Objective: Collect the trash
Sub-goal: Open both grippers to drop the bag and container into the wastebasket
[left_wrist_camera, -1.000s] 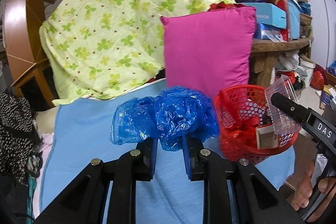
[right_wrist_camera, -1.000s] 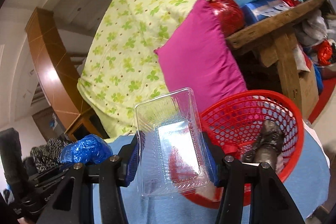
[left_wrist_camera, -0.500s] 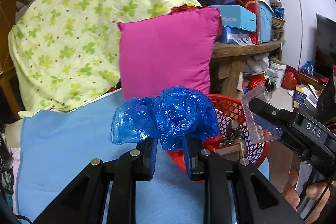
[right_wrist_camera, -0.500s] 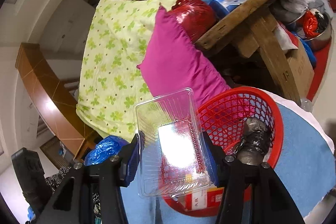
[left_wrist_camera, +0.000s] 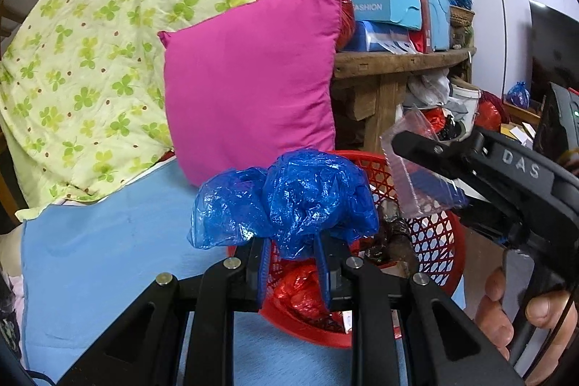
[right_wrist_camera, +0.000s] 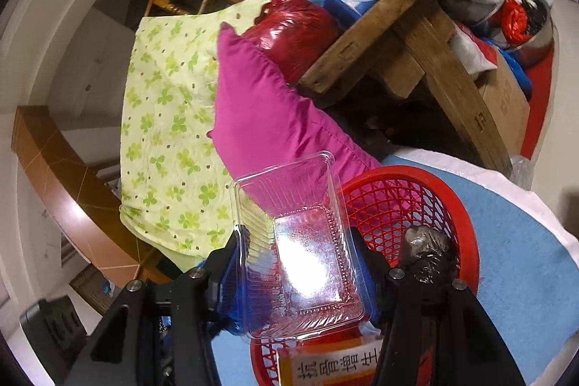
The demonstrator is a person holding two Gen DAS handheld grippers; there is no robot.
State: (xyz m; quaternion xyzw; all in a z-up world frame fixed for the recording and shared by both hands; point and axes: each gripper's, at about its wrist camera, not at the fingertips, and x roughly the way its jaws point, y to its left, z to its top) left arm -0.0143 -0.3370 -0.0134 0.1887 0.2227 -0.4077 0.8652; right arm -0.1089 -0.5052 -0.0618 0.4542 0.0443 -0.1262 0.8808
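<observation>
My left gripper [left_wrist_camera: 294,272] is shut on a crumpled blue plastic bag [left_wrist_camera: 289,201], held over the near rim of the red mesh basket [left_wrist_camera: 434,241]. My right gripper [right_wrist_camera: 298,272] is shut on a clear plastic tray [right_wrist_camera: 300,248], which hangs above the same basket [right_wrist_camera: 398,201]. In the left wrist view the right gripper [left_wrist_camera: 430,183] comes in from the right with the clear tray [left_wrist_camera: 409,176] over the basket, and a hand [left_wrist_camera: 506,310] holds its handle. Inside the basket lie red plastic [left_wrist_camera: 300,292], a dark wrapped lump [right_wrist_camera: 427,252] and a printed box [right_wrist_camera: 329,364].
The basket stands on a light blue sheet [left_wrist_camera: 108,259]. Behind it lean a magenta pillow [left_wrist_camera: 253,78] and a green clover-print quilt [left_wrist_camera: 90,42]. A wooden table [left_wrist_camera: 398,60] piled with boxes stands to the right, clutter beneath it.
Both grippers have moved toward the red basket and down. The blue bag now hangs over the basket's rim, and the clear tray has rolled and come over the basket's inside.
</observation>
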